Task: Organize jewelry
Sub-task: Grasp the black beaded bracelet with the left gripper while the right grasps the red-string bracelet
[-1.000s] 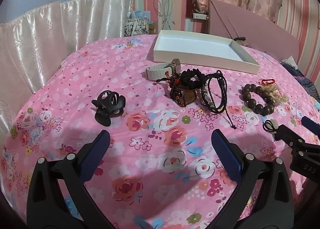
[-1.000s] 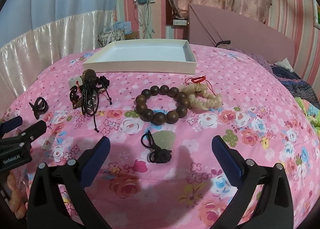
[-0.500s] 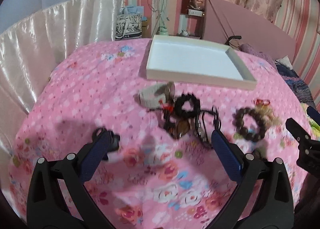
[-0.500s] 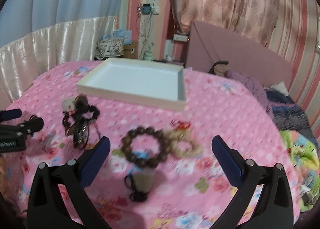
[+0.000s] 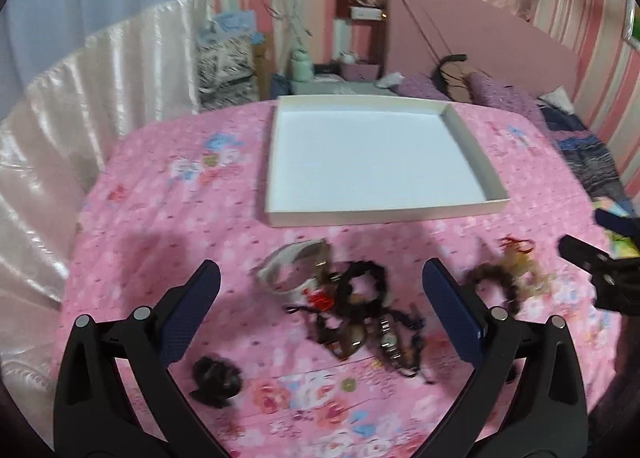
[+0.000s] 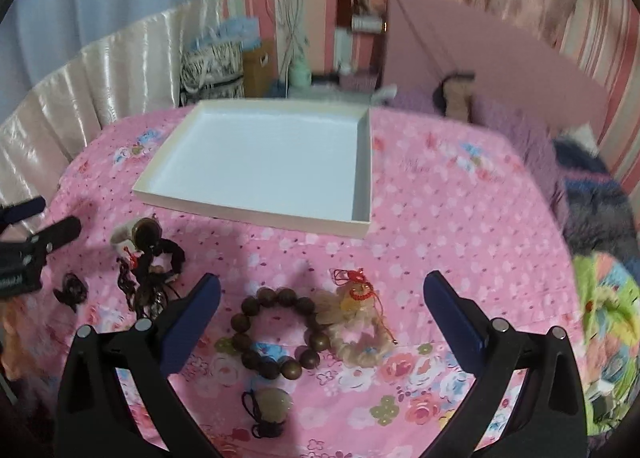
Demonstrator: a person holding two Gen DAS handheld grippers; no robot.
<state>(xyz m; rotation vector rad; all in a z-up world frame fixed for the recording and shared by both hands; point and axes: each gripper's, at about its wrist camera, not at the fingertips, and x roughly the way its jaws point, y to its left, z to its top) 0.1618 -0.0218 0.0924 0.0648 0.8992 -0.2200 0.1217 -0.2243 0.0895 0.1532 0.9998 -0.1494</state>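
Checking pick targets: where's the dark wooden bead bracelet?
Right wrist view, centre: dark bead bracelet on the bedspread, touching the pale bracelet on its right.

Both tools (image 5: 320, 298) (image 6: 322, 300) higher, farther back

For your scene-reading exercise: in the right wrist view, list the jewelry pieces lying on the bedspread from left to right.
Black hair claw → tangle of dark cord bracelets → dark wooden bead bracelet → pale bead bracelet with red knot.
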